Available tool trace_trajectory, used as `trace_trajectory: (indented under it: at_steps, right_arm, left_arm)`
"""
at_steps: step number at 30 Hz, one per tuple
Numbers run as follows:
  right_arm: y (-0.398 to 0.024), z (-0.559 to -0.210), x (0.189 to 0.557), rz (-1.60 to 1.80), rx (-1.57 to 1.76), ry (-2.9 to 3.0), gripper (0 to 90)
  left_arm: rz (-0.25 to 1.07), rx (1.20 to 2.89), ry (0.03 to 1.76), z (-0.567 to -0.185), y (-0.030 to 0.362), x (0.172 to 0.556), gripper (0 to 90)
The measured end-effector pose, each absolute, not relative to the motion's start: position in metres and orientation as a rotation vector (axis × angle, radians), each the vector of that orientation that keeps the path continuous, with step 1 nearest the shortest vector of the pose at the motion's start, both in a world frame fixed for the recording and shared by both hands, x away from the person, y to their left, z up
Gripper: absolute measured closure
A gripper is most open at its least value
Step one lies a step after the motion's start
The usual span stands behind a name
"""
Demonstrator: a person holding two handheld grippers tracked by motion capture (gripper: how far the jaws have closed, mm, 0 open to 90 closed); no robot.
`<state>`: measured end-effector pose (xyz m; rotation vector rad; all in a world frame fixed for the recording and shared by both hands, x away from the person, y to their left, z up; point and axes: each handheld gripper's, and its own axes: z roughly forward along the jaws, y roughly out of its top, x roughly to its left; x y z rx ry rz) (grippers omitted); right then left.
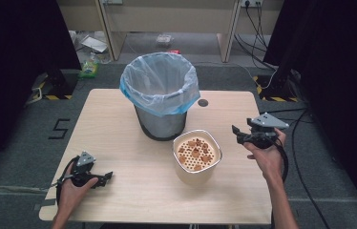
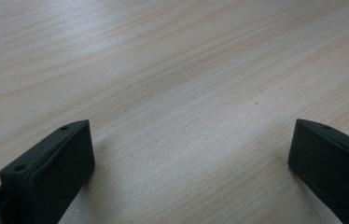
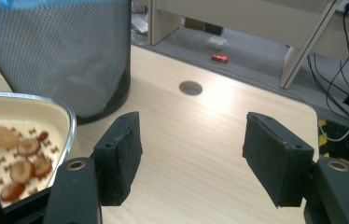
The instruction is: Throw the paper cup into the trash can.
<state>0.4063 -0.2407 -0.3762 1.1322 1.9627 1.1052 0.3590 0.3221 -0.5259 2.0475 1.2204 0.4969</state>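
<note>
Basket (image 1: 197,153) of snacks beside wide-jawed right gripper (image 1: 237,134).

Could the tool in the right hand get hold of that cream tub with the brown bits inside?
Probably yes: the right tool is open, beside the tub, with bare table between them.

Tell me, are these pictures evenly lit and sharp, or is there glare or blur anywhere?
High view: the table is brightly lit while the room's sides fall into black. Left gripper view: pale sheen streaks the wood, and the near jaws look soft. Right gripper view: glare whitens the tabletop beside the round hole, and the container rim glints.
</note>
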Motion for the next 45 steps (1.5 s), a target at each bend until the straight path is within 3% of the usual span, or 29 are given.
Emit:
trace_trajectory:
  at_steps: [32,45]
  right_arm:
    - [-0.25,-0.483,0.379,0.926,1.291,2.111,34.8]
    - [-0.245,-0.495,0.379,0.881,1.311,2.173,32.6]
  left_arm:
    - [0.499,2.047,1.219,-0.526,0.322,0.358,0.0]
    - [0.5,2.048,1.218,-0.526,0.322,0.358,0.0]
